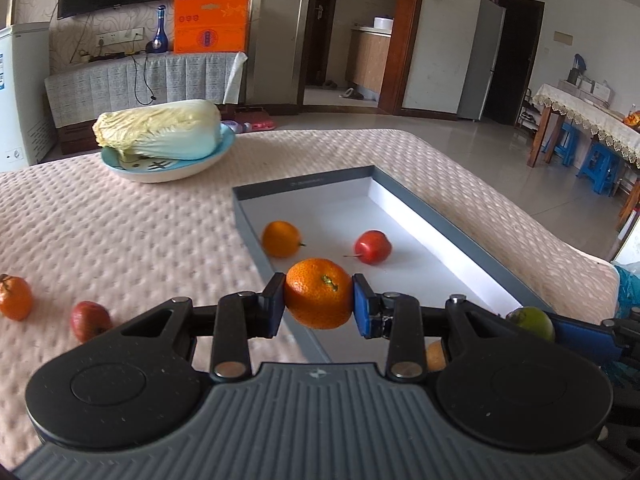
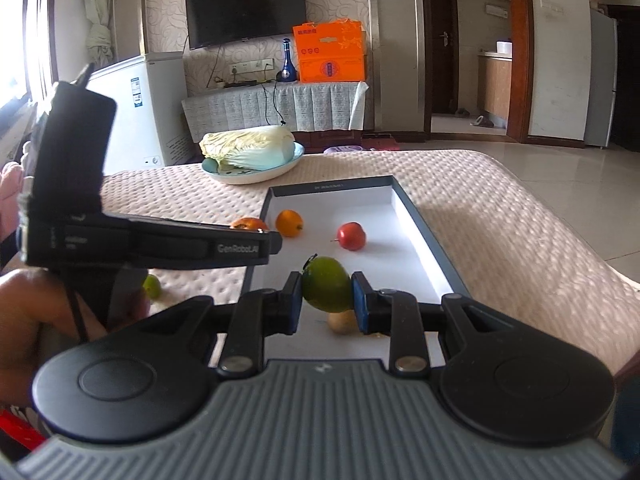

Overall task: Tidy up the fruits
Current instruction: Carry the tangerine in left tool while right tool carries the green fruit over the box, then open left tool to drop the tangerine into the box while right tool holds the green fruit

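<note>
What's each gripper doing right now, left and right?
Left gripper: shut on the orange mandarin.
Right gripper: shut on the green fruit.

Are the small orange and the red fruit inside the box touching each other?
Apart. The right wrist view shows bare white box floor between the small orange and the red fruit.

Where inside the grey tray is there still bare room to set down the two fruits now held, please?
The far end of the tray, beyond the small orange and red fruit, is bare, as is the strip along its right wall. The near end is tighter: a yellowish fruit lies under the right gripper and its green fruit. The left gripper clamps a mandarin over the tray's left wall.
</note>
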`<state>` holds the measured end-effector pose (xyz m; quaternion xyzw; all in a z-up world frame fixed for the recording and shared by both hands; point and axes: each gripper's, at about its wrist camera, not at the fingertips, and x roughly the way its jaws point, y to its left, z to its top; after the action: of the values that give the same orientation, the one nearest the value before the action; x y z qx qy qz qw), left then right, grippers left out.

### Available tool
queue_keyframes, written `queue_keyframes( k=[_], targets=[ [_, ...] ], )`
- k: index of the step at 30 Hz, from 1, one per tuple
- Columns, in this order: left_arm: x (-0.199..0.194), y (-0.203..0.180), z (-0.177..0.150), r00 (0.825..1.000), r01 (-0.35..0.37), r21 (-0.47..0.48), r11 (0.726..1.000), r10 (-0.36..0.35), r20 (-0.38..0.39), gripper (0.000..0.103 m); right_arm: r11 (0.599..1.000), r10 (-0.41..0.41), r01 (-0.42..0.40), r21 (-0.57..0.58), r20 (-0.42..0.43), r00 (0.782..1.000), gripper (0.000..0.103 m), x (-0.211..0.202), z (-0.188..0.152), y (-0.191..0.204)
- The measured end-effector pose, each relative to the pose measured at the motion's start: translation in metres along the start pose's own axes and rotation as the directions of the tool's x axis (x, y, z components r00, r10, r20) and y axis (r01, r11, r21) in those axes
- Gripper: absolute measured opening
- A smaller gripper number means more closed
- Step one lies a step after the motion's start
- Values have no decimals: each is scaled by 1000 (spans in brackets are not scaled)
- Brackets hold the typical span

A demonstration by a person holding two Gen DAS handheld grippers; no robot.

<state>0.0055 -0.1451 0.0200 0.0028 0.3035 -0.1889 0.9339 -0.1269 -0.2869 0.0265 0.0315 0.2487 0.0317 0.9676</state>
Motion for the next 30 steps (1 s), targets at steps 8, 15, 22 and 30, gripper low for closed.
queue_keyframes(
  k=[8, 15, 22, 30],
  targets=[
    [16, -13, 1, 1000, 0, -8, 1000, 0, -14, 40, 1000, -18, 18, 15, 2, 1000, 29, -5, -3, -13],
    [25, -25, 2, 1000, 15, -9, 1000, -16, -17, 40, 1000, -22, 22, 20, 4, 1000, 29, -9, -4, -17],
    [32, -34, 4, 999, 11, -7, 1000, -11, -31, 41, 999, -24, 24, 24, 2, 1000, 29, -12, -4, -21],
    [31, -37, 4, 1000, 8, -1, 1000, -8, -28, 44, 999, -26, 26, 27, -2, 1000, 29, -12, -5, -22]
  ],
)
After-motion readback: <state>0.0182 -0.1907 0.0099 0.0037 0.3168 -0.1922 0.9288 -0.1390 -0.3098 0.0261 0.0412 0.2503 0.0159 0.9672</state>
